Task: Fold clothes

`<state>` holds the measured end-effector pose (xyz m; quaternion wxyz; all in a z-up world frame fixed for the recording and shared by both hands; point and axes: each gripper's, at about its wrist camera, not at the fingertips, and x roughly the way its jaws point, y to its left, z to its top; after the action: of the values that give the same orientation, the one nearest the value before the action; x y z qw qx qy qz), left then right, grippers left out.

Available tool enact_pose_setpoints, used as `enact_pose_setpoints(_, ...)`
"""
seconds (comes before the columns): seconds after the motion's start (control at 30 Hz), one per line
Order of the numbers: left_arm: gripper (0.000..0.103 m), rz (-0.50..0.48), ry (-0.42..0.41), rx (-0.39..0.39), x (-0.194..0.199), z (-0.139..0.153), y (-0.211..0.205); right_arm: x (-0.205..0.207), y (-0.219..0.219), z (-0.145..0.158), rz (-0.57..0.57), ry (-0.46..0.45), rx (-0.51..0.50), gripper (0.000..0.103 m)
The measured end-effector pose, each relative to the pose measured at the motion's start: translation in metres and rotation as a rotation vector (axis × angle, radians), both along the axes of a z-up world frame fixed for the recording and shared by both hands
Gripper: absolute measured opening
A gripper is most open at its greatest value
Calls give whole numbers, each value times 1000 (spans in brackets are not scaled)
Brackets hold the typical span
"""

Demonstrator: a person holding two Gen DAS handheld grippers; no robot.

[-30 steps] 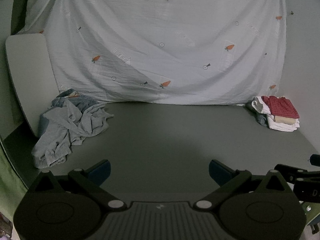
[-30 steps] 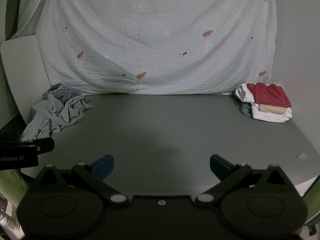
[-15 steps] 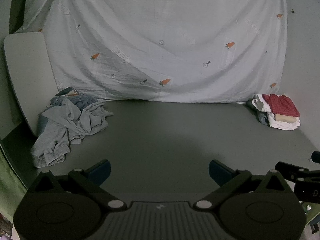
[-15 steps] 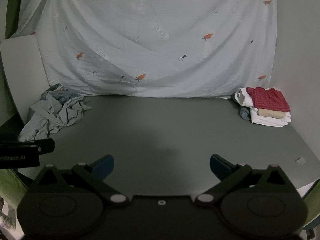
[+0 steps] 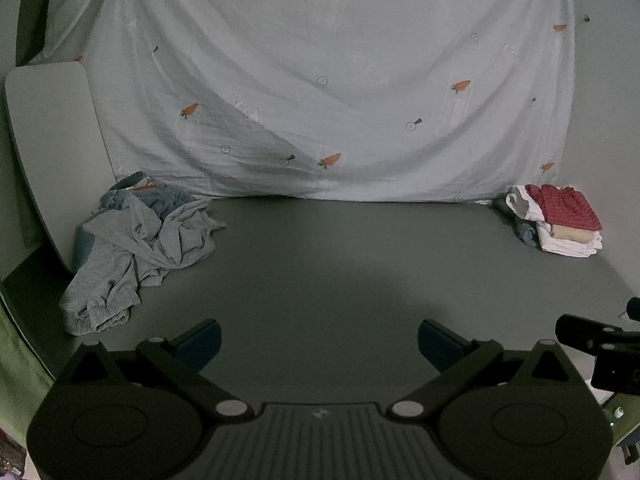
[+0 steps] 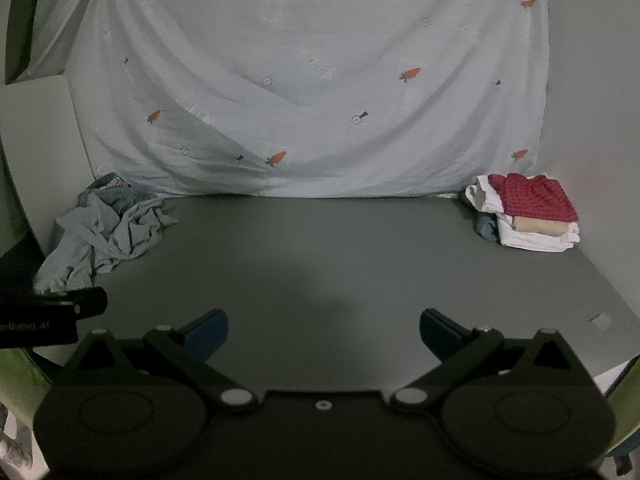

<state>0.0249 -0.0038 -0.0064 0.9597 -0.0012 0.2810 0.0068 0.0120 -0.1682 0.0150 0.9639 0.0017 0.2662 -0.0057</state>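
I hold two claws, and both are wide open with nothing in them. My left claw (image 5: pixel 319 344) hangs over the dark desk (image 5: pixel 360 264) near the bottom of the frame, and my right claw (image 6: pixel 323 334) does the same in its own view.

In the last second not much has changed. Both claws have tipped a little, so the white sheet with carrots (image 5: pixel 320 80) at the back sits a bit lower in the frame than it did. The clothes have not moved at all. No claw has touched any cloth yet.

The messy pile of clothes (image 5: pixel 136 248) lies at the middle left of the frame, by the rounded white board (image 5: pixel 48 140). On top is a crumpled gray piece, and behind it I see some blue jeans (image 5: pixel 156 196). In my right view the same pile (image 6: pixel 104 228) is at the middle left too.

The folded stack (image 5: pixel 560 224) sits at the middle right, with a red piece on top, then a tan one, then white ones. Those look done.

So I think I am between pieces. The middle of the desk has room to fold on. My next job is likely to reach left and pull one piece out of the messy pile, but the gray cloth is all tangled, so I may lift more than one
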Motion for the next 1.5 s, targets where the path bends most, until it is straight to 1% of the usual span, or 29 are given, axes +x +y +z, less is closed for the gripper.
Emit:
enact_pose_setpoints(0.27, 103, -7, 15, 3, 4, -1, 3, 5, 7, -5, -15, -1, 14, 103)
enact_pose_setpoints(0.4, 103, -18, 16, 20, 12, -5, 7, 8, 10, -8, -25, -2, 21, 103)
enact_pose_setpoints(0.53, 103, -18, 17, 17, 22, -4, 11, 17, 6, -8, -57, 6, 24, 103)
enact_pose_setpoints(0.67, 103, -2, 20, 8, 39, -2, 9, 31, -3, -7, -83, -12, 23, 103)
enact_pose_setpoints(0.83, 103, 5, 17, -10, 85, 0, -2, 57, -23, -5, -113, -46, -9, 103)
enact_pose_setpoints(0.9, 103, 8, 16, -17, 103, 1, -7, 72, -32, -6, -118, -52, 0, 103)
enact_pose_setpoints(1.0, 103, 15, 20, -23, 133, 2, -13, 100, -45, -10, -113, -81, 52, 103)
enact_pose_setpoints(1.07, 103, 27, 33, -20, 156, 4, -17, 128, -52, -12, -119, -89, 84, 103)
enact_pose_setpoints(1.17, 103, 48, 66, -12, 187, 6, -15, 172, -58, -16, -111, -61, 115, 103)
enact_pose_setpoints(1.3, 103, 134, 115, -24, 222, 6, -1, 226, -54, -21, -39, -21, 151, 103)
enact_pose_setpoints(1.37, 103, 177, 128, -29, 234, 4, 10, 251, -48, -27, 6, 7, 168, 103)
enact_pose_setpoints(1.5, 103, 267, 175, -47, 254, -4, 43, 294, -25, -43, 62, 68, 154, 103)
